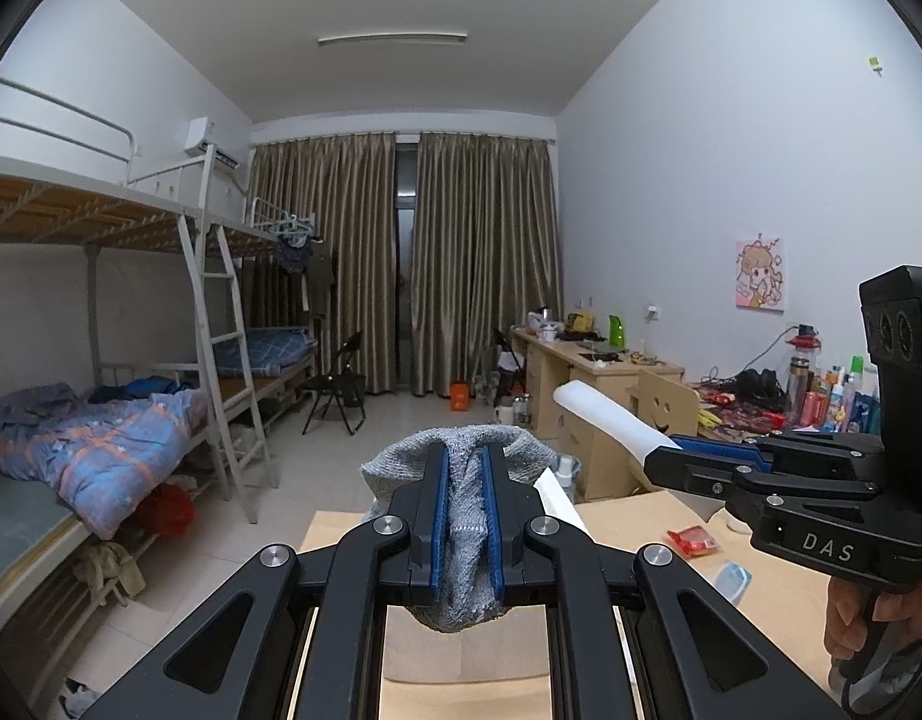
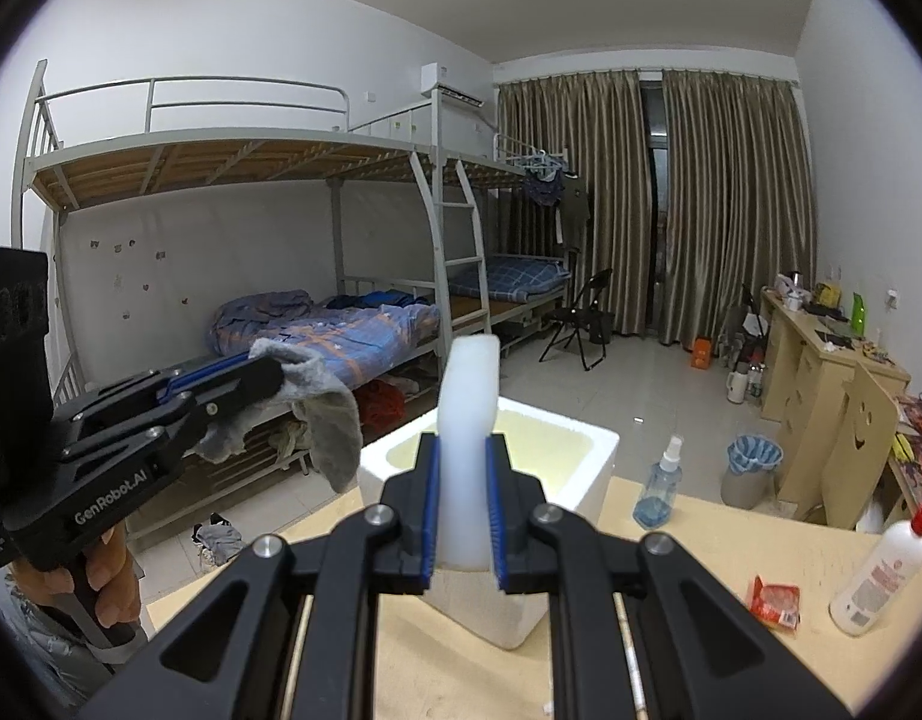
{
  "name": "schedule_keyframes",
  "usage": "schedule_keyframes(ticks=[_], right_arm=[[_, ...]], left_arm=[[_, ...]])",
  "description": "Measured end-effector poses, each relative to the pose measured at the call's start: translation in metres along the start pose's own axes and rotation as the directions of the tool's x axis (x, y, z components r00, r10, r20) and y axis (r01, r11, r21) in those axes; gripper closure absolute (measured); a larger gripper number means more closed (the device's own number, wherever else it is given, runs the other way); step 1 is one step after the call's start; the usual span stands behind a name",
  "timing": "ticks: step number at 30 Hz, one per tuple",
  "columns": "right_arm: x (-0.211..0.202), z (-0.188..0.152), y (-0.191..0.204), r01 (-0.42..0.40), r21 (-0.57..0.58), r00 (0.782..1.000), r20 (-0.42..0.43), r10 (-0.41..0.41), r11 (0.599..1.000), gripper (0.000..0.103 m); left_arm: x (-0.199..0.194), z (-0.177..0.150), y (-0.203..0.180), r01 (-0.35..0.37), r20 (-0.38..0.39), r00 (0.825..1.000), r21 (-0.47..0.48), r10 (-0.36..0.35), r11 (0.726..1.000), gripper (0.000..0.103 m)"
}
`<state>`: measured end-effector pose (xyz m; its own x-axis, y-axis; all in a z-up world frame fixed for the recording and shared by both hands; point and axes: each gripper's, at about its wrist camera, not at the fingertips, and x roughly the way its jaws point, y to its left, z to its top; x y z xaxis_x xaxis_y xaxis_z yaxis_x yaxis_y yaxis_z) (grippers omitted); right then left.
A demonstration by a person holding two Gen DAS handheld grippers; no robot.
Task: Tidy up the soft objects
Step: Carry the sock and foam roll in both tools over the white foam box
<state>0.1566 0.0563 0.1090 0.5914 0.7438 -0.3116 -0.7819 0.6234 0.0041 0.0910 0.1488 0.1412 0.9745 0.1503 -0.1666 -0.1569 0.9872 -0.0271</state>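
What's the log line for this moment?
left gripper: shut on grey knitted sock | right gripper: shut on white foam strip | both held aloft

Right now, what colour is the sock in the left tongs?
Heathered grey sock, clearest in the left wrist view.

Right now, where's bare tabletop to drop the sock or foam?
Bare table between the foam box, spray bottle and red packet. Box interior looks empty too. The far-right edge is crowded: white bottle, packet. Both grippers are loaded: sock, foam strip.
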Motion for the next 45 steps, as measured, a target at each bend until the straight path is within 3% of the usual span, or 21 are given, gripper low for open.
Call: schedule_keyframes(ticks=[26,45], right_arm=[[0.072,0.016,-0.027,-0.026,0.024,0.998,-0.057,0.028,0.999,0.086],[0.077,0.022,-0.040,-0.005,0.058,0.995,-0.094,0.010,0.998,0.085]], left_arm=[[0.084,0.005,0.012,0.003,-0.077,0.997,-0.012,-0.004,1.000,0.092],[0.148,-0.009,0.022,0.055,-0.228,0.972,-0.033,-0.061,0.998,0.092]])
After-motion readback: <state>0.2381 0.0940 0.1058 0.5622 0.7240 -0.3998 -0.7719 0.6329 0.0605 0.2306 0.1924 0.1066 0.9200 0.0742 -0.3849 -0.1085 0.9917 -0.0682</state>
